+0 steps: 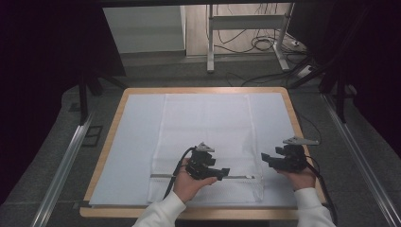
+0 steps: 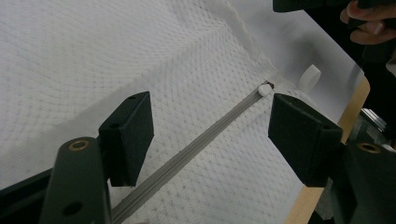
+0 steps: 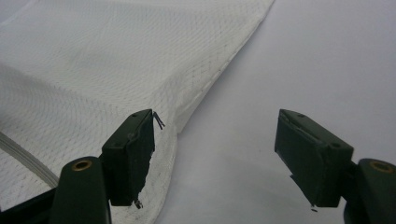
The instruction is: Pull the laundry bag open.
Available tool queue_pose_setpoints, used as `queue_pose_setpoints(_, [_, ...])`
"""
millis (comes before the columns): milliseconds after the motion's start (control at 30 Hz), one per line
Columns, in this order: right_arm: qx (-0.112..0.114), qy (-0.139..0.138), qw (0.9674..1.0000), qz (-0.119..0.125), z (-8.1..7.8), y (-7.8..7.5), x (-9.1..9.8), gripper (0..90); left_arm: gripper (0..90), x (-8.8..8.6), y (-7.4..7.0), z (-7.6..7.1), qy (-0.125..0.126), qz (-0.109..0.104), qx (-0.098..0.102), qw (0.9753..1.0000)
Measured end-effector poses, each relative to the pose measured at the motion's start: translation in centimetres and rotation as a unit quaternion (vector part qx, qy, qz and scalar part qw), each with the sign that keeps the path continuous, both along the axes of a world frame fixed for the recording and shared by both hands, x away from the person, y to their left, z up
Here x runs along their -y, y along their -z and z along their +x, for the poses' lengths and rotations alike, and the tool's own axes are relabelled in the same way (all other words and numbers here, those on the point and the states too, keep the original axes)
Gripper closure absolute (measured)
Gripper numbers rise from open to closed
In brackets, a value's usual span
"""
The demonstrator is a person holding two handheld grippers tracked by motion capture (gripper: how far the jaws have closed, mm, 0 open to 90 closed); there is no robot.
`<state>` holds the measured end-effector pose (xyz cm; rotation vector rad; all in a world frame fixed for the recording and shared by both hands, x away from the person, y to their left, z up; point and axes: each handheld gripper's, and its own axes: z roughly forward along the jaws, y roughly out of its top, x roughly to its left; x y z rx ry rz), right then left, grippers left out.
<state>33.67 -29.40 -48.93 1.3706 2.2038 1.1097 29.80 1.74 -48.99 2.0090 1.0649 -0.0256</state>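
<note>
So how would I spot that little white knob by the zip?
Start at the wooden-edged table and its white mesh bag. Along the bag's near end runs a grey zip; follow it to the end by the bag's corner. There sits the small white knob, rounded, unlike the flat white loop beyond it.
</note>
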Motion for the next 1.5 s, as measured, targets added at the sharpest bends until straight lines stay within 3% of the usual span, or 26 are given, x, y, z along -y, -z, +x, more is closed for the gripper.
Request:
queue_pose_setpoints(233, [0.000, 0.002, 1.0000, -0.001, 0.0, 0.1, 0.0, 28.3, 33.1, 1.0, 0.2, 0.1, -0.005, 0.001, 0.005, 1.0000])
queue_pose_setpoints(933, [0.000, 0.004, 1.0000, -0.008, 0.0, 0.1, 0.1, 28.3, 35.3, 5.1, 1.6, 0.4, 0.028, 0.014, -0.013, 0.9994])
queue_pose_setpoints(1500, [0.001, 0.010, 0.9998, -0.016, 0.0, 0.1, 0.3, 28.3, 36.7, 6.9, 1.7, 0.5, 0.048, 0.015, -0.019, 0.9986])
